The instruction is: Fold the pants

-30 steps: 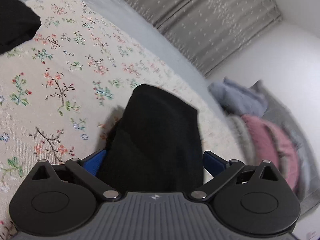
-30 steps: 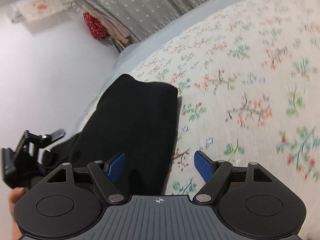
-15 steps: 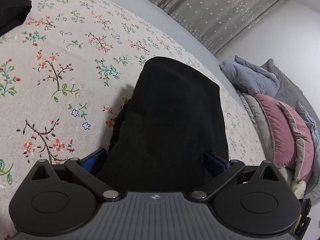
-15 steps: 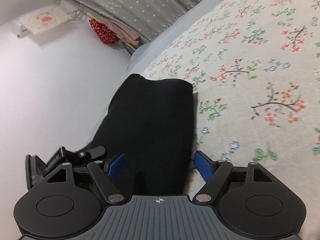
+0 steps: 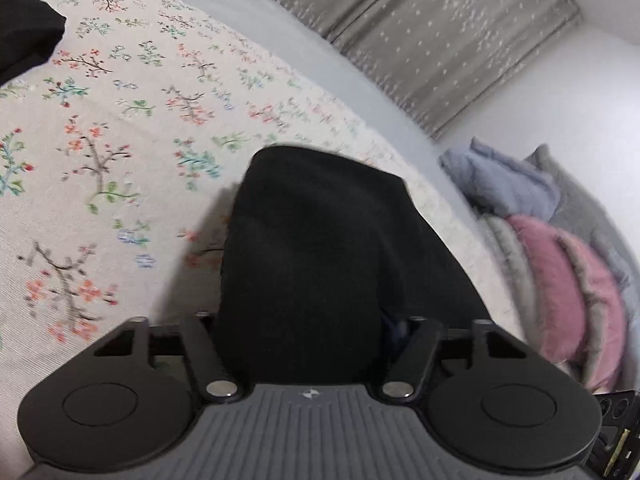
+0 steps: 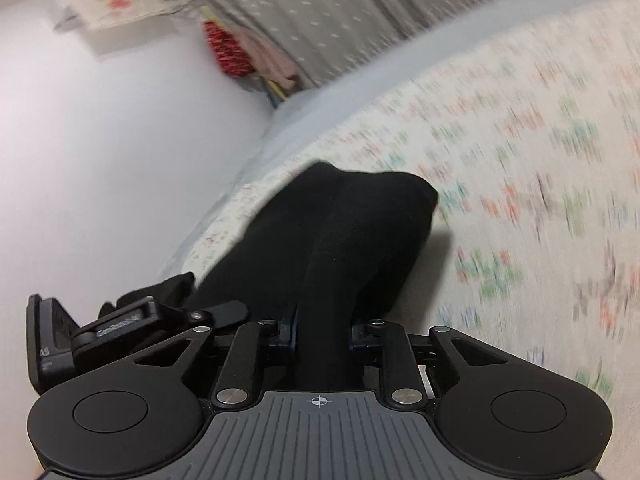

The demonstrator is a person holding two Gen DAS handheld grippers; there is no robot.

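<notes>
The black pants (image 5: pixel 320 240) lie on the floral bedspread (image 5: pixel 100 160) and run up between my left gripper's fingers. My left gripper (image 5: pixel 308 332) is closed in on the black fabric, which hides its fingertips. In the right wrist view the same pants (image 6: pixel 352 232) bunch up from the bed into my right gripper (image 6: pixel 322 332), whose jaws are shut on a narrow fold of the cloth. The other gripper (image 6: pixel 120 328) shows at the left of that view, beside the pants.
Pink and grey pillows (image 5: pixel 560 272) and a blue-grey blanket (image 5: pixel 500 184) are stacked at the bed's right end. Grey curtains (image 5: pixel 440 40) hang behind the bed. Another dark cloth (image 5: pixel 24 40) lies at the far left. A white wall (image 6: pixel 120 160) borders the bed.
Both grippers have closed from open onto the pants fabric. The right gripper's view has swung and blurred, and the cloth is bunched and lifted between its jaws.
</notes>
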